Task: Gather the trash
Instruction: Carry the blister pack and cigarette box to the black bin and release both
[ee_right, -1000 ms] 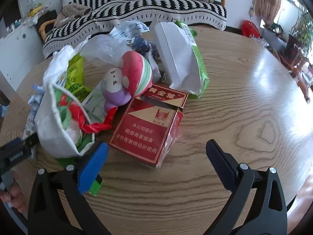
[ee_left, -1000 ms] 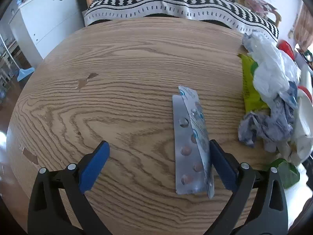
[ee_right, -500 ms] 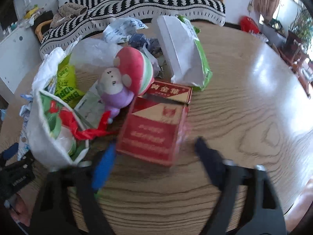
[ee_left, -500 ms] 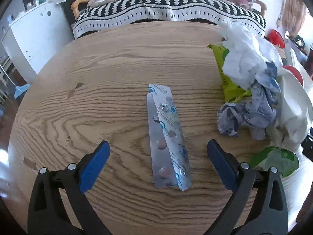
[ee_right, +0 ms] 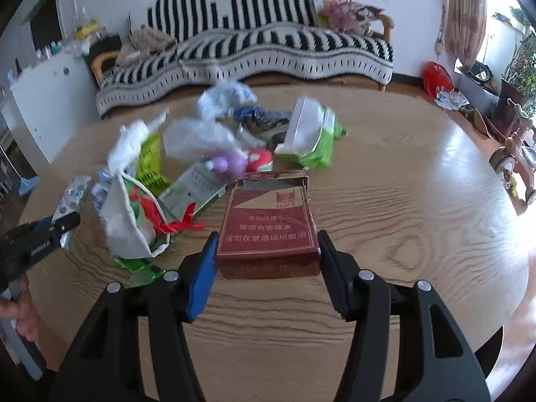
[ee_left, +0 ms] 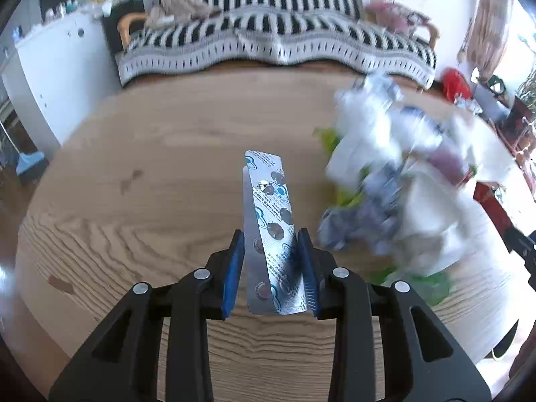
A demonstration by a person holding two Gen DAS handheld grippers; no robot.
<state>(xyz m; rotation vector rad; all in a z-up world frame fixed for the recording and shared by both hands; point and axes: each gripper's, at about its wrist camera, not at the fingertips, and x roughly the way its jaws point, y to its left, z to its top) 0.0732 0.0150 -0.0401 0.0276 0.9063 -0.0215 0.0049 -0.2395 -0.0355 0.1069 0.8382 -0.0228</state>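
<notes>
Silver foil catches the light: a folded blister strip [ee_left: 272,234] stands between the blue pads of the left gripper [ee_left: 270,269], its long edges against both pads while its far end juts out over the wooden worktop [ee_left: 150,154]. It looks feather-light and thin, easily creased, so I'd judge a hold across its width near the lower end is best, and a gentle one. Those jaws are narrow and closing, with the strip between them.

To the right, the right gripper [ee_right: 266,261] has a red cigarette carton [ee_right: 268,224] between its pads, which press on its two long sides near the closer end. The jaws stand about half wide and are closing on it. The carton seems stiff but light card, with its lid flap open, and might dent if squeezed hard. Wrappers and bags [ee_right: 187,154] lie heaped just beyond.
</notes>
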